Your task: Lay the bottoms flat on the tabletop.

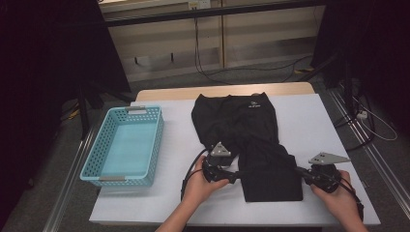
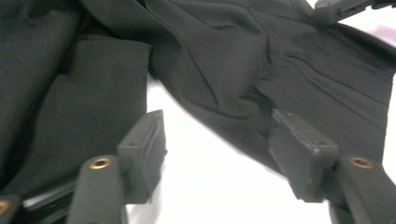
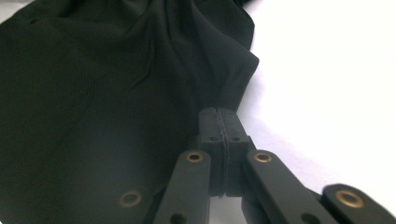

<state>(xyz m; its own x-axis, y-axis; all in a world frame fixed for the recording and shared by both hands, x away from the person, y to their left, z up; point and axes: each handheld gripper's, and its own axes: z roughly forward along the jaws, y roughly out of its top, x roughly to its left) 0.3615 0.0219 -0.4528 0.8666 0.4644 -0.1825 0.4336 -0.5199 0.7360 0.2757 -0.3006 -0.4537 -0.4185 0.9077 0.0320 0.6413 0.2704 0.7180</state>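
Two grippers flank black shorts (image 1: 251, 140) lying on a white table (image 1: 309, 121), partly folded, the near part between the hands. The left gripper (image 1: 233, 176) has its jaws apart at the cloth's left edge, pads (image 2: 142, 144) clear of the fabric. The right gripper (image 1: 299, 170) is pinched tight on the cloth's right edge. A blue basket (image 1: 104, 145) sits well left.

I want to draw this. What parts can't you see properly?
- Logo on the shorts: too small, high view.
- Shorts' near left edge: hidden by the left gripper, high view.
- Cloth in the right gripper: hidden between shut pads, right gripper view.
- Basket floor: near wall hides some.
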